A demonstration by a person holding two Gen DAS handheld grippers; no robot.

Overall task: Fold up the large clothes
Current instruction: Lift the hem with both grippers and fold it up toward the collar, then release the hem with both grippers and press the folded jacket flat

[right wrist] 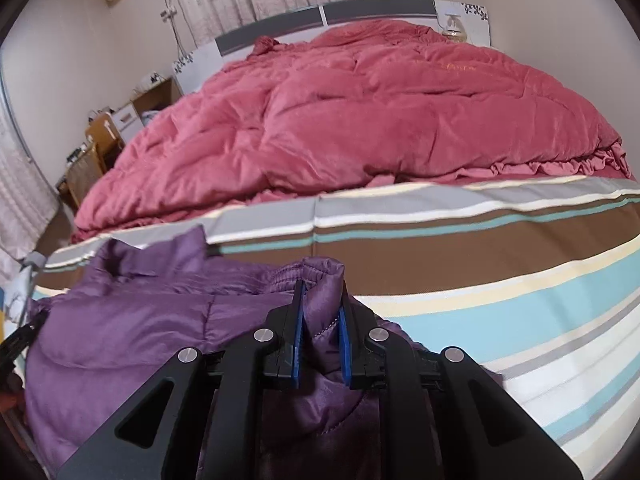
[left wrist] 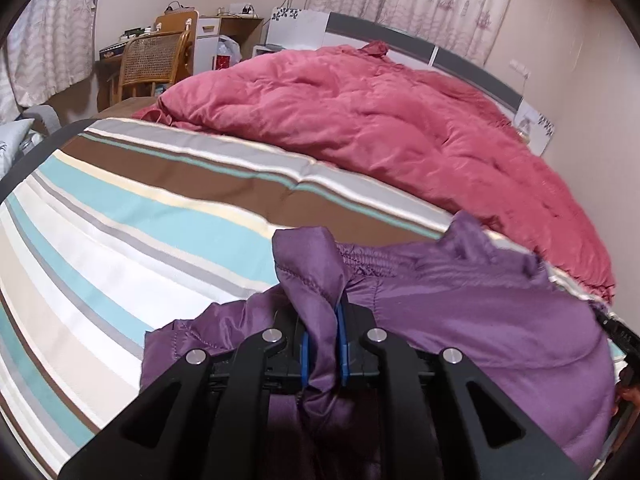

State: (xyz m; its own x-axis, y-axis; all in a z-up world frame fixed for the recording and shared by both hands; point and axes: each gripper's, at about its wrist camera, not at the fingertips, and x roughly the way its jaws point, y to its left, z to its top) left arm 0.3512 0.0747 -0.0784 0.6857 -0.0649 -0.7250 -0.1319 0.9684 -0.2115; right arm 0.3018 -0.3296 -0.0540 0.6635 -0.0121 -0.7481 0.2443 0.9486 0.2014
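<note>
Landmark: the striped bedsheet [left wrist: 132,216], bands of brown, teal, grey and cream; every place below is given against it.
Far left of the sheet: a cane-backed chair [left wrist: 150,62] and a wooden desk [left wrist: 236,26] stand off its far-left corner, by the curtains [left wrist: 44,40].
My left gripper [left wrist: 323,334]: nearly closed, blue pads pinching a twisted bunch of purple cloth; it hangs over the near edge of the sheet, tipped downward.
Purple jacket [left wrist: 472,316]: a puffy quilted garment, spread across the near part of the sheet between my two grippers; its elastic-gathered hem lies along the brown band, and its bulk bulges toward the right in the left view.
My right gripper [right wrist: 323,336]: also almost shut, pads clamped on a thick stitched edge of the same jacket [right wrist: 120,332]; it too sits over the near edge of the sheet [right wrist: 500,280], which runs bare to its right.
Pink quilt [right wrist: 360,120]: heaped on the far half of the sheet, ruffled edge touching the grey band.
Headboard [right wrist: 376,8]: grey and white, beyond the quilt at the far end of the sheet.
</note>
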